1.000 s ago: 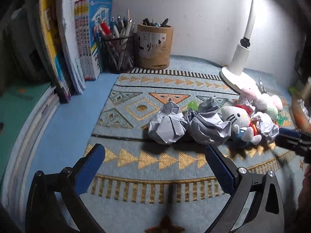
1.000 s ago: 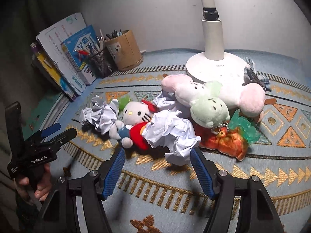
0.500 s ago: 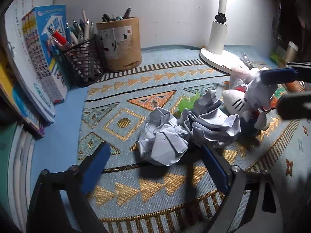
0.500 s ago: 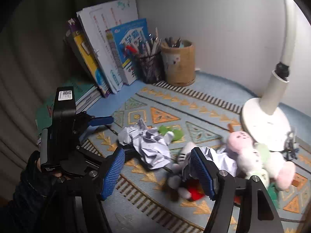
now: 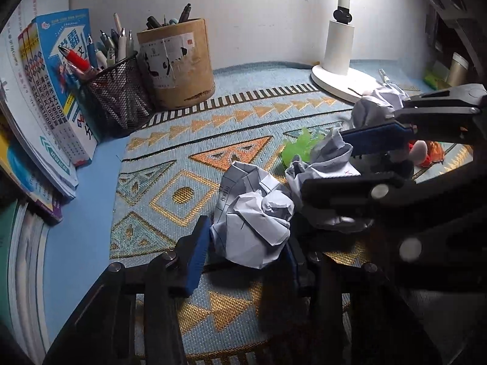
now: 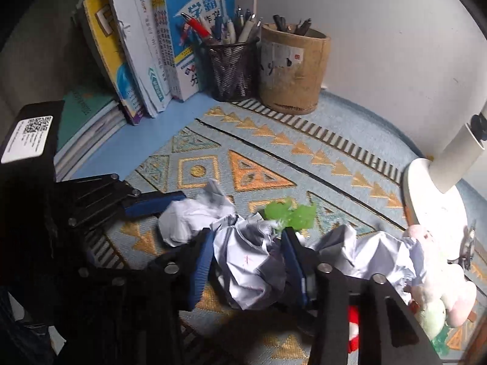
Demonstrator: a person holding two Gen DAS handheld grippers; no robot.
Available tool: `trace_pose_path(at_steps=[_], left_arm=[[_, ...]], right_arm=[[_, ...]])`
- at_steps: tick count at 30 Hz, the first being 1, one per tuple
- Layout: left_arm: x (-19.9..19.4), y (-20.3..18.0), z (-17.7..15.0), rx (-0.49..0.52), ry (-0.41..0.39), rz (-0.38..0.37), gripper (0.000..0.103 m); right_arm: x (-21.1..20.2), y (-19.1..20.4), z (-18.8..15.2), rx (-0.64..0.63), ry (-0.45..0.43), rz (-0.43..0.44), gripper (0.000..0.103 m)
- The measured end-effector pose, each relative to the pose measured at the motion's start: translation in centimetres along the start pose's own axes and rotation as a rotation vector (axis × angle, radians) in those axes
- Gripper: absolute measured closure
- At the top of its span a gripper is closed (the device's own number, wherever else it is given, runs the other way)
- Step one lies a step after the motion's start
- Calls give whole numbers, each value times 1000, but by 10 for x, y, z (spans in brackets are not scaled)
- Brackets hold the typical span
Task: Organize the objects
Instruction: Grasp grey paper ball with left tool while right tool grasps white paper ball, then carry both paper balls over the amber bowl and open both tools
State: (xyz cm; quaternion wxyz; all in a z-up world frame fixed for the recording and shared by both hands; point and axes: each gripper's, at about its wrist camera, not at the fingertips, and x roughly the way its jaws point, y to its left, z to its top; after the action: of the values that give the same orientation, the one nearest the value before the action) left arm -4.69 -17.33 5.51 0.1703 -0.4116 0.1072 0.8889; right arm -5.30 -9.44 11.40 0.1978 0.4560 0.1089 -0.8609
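Note:
Several crumpled paper balls lie on the patterned mat (image 5: 213, 140). My left gripper (image 5: 246, 249) is shut on the nearest paper ball (image 5: 252, 228), its blue pads pressing both sides. My right gripper (image 6: 248, 261) is shut on a second paper ball (image 6: 252, 264), which also shows in the left wrist view (image 5: 325, 164) between the right gripper's blue pads (image 5: 377, 140). The left gripper's ball shows in the right wrist view (image 6: 188, 216). A third paper ball (image 6: 374, 252) lies beside the plush toys (image 6: 438, 276). A green plastic scrap (image 6: 289, 214) lies just beyond.
Books (image 5: 51, 91) lean at the left. A mesh pen holder (image 5: 118, 97) and a brown round pen pot (image 5: 176, 64) stand at the back. The white lamp base (image 5: 344, 79) stands at the back right. A flat stack of books (image 6: 88, 118) lies at the left edge.
Both grippers moved in onto the paper pile and closed, the left on the near ball and the right on the ball beside it. The right gripper swung left, away from the plush toys.

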Motion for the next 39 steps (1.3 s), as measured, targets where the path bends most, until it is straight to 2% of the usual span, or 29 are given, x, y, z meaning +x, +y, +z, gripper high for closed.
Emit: trace_pose_path(at_steps=[2,3,7,10,12,15,18,20,22,24,25,26,28,31,34,36,37,38,39], left_arm=[[-9,4,-2,-30,-33,-19,63],[-15,6,-4,-51,-50,-25,63],[-59,-7,-6,-79,-120,-15,63],[-98,-33,-10,-45,-192,7,63],[-112,-49,-11,-56,-207,2,63],[-117,-83,-19,-65,-226,-75,63],[-106,-129,-18,-65,-214,-165,63],[-91,-158,-13,-58,-201,-183,63],[-73,-182,-8,-64,-163,-206,63],[-60,-199,-7,-74,-136,-254,63],[-54,-206,-7,-78,-122,-271,63],[-49,-212,-7,-81,-109,-285,63],[-38,-222,-7,-93,-80,-299,63],[-26,-228,-10,-121,-52,-299,63],[-27,-227,-12,-140,-68,-238,63],[-29,-222,-13,-160,-82,-236,62],[-29,-220,-13,-167,-82,-239,62],[-29,-218,-14,-174,-81,-251,62],[-29,-216,-13,-177,-76,-267,62]], right_arm=[[-8,-5,-7,5,-30,10,75],[-14,-9,-11,19,-41,20,76],[-71,-43,-42,130,-163,237,76],[-128,-63,-90,172,-254,310,75],[-157,-76,-129,195,-294,259,74],[-168,-105,-178,220,-247,99,73],[-163,-148,-210,328,-212,90,73],[-159,-166,-218,342,-225,65,70],[-152,-178,-217,355,-187,5,61],[-151,-183,-221,357,-143,8,54],[-154,-185,-229,357,-155,22,44],[-158,-185,-237,360,-175,28,28],[-158,-182,-249,374,-196,38,11],[-156,-178,-246,391,-182,38,11],[-150,-168,-234,384,-181,37,11],[-138,-166,-225,391,-143,-31,15],[-131,-166,-223,396,-119,-34,51],[-125,-168,-223,400,-107,3,62],[-127,-169,-224,412,-120,2,63]])
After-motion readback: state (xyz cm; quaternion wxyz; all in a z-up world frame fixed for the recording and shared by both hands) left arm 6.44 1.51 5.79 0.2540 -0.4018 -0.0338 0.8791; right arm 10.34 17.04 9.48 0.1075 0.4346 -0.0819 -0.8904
